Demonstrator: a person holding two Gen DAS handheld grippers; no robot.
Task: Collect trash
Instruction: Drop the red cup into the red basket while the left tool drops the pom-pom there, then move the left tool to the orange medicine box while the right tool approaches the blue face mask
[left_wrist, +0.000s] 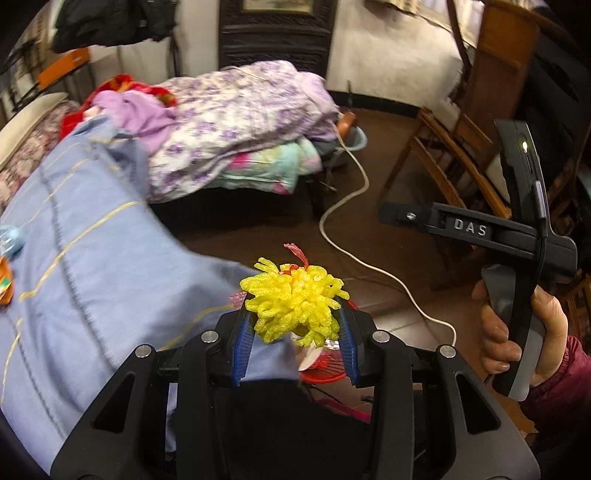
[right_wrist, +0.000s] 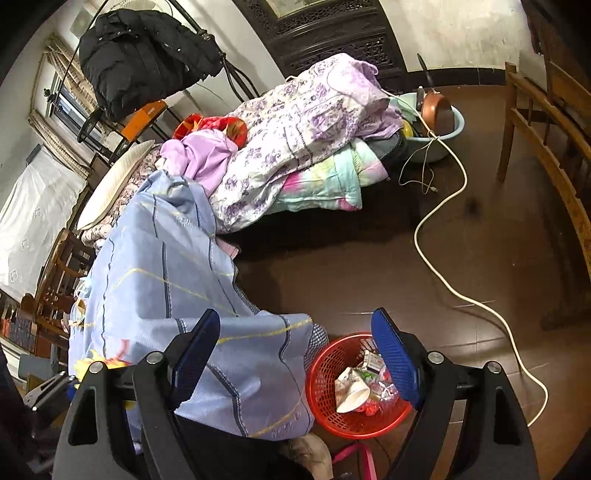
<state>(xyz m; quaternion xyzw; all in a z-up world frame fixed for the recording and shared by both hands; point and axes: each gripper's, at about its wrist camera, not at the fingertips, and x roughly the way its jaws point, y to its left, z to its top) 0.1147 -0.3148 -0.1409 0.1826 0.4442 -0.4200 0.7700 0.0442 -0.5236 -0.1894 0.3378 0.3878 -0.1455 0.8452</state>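
Note:
My left gripper (left_wrist: 295, 328) is shut on a yellow foam net (left_wrist: 293, 304) with a red plastic scrap (left_wrist: 297, 253) sticking out of it, held above the edge of the blue sheet (left_wrist: 92, 266). A red mesh basket (right_wrist: 325, 380) stands on the floor by the bed and holds several wrappers (right_wrist: 354, 387); its rim shows under my left fingers in the left wrist view (left_wrist: 321, 371). My right gripper (right_wrist: 295, 354) is open and empty above the basket and the sheet's corner (right_wrist: 236, 369). It also shows at the right of the left wrist view (left_wrist: 391, 214).
A bed carries a purple floral quilt (right_wrist: 306, 122) and pillow (right_wrist: 114, 181). A white cable (right_wrist: 443, 221) snakes over the brown floor. A blue basin (right_wrist: 439, 129) holds a pan. Wooden chairs (left_wrist: 461, 147) stand at the right. Orange and blue scraps (left_wrist: 7, 266) lie on the sheet.

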